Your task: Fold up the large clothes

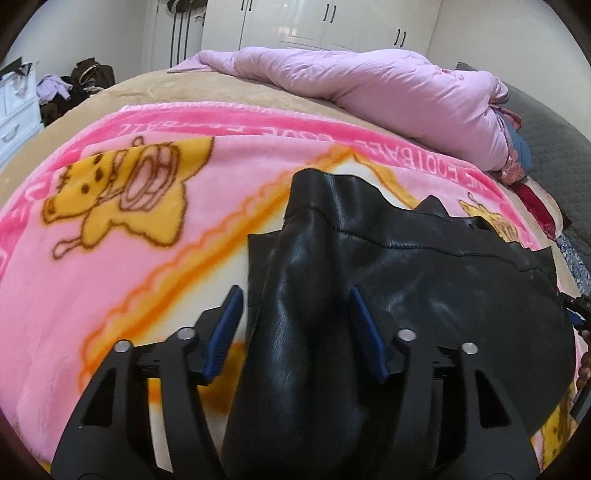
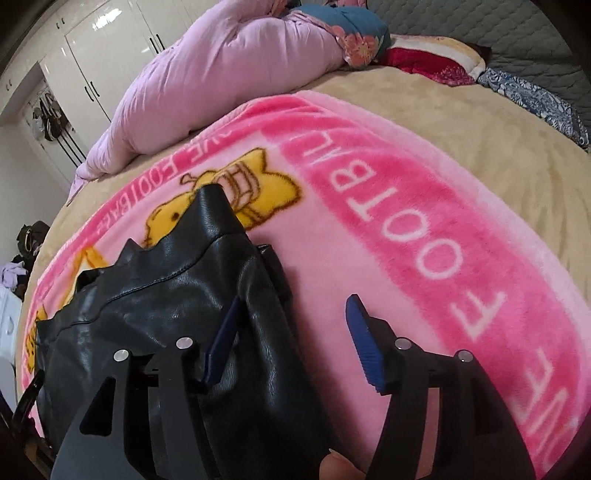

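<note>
While both grippers gape, black jacket lies on pink blanket; white wardrobe behind.

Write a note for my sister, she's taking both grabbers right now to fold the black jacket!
Left gripper: jaws open, straddling a raised fold of the black leather jacket, not clamped.
Right gripper: jaws open at the jacket's right edge, one finger over the leather, the other over the pink blanket.
The jacket lies on the pink blanket on the bed, sleeves seemingly folded in, collar away from you.
The lilac duvet is bunched behind.
Done: jacket laid out, partly folded.
Left: grip it, finish folding, smooth it.
</note>
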`<state>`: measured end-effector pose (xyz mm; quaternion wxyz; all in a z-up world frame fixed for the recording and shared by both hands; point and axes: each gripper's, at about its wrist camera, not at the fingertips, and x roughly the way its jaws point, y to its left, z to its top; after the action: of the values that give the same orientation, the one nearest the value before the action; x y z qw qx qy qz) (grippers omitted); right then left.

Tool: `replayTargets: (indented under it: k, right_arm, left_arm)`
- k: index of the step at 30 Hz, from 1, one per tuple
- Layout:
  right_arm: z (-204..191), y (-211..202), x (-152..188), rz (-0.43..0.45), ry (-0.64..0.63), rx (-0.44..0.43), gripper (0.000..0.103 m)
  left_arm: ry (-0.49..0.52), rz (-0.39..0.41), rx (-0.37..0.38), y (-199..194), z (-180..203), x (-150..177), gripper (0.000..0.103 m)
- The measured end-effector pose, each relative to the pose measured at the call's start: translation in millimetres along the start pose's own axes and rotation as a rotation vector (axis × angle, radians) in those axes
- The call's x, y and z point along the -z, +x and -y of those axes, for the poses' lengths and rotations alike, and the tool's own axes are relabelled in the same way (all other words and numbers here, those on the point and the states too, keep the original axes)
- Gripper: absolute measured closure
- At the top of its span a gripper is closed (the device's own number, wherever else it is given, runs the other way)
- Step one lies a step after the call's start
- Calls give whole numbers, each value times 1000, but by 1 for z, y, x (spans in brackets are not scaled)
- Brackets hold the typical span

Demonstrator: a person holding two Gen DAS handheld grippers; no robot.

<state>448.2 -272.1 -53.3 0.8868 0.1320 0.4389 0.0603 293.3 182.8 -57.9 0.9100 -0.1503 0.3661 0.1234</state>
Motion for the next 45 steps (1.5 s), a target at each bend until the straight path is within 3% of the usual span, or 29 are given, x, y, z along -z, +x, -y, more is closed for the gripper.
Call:
replayTargets:
  k: [12, 21, 24, 27, 29, 30, 37, 39, 40, 41, 42, 43, 45]
  right_arm:
    - [-3, -65, 4, 108, -41, -77, 40]
    - [13, -77, 20, 96, -31, -81, 40]
    - [15, -82, 24, 92, -38, -105, 40]
    - [15, -88, 29, 100, -47, -126, 39]
    - [15, -89, 36, 99, -51, -136, 22]
    - [15, -88, 39, 96, -53, -134, 21]
    - [24, -59, 55, -9, -9, -135, 22]
    - [32, -49, 57, -44, 39, -157, 35]
    - [37, -45, 58, -65, 72, -195, 45]
    - [39, -41, 58, -81, 96, -229, 58]
    - [41, -38, 60, -98, 118, -261, 60]
    - [43, -36, 60, -107, 142, -273, 69]
    - [44, -35, 59, -103, 156, -291, 76]
  left_arm:
    - [38, 90, 121, -69, 25, 9, 28]
    - [68, 62, 210, -92, 44, 29, 22]
    - [27, 63, 200, -96, 29, 38, 16]
    - [-50, 69, 241, -102, 3, 48, 11]
    - [-86, 70, 251, -103, -13, 52, 10]
    - [-95, 61, 246, -101, -17, 52, 10]
    - [-261, -26, 273, -60, -45, 58, 10]
    - [-295, -33, 279, -49, -50, 59, 10]
    - [-294, -42, 279, -44, -50, 59, 11]
    - [-294, -55, 288, -38, -49, 58, 30]
    - [-302, -78, 308, -30, -49, 60, 47]
    - [-307, -86, 318, -27, -49, 60, 54]
    - [-270, -72, 297, -29, -45, 59, 62]
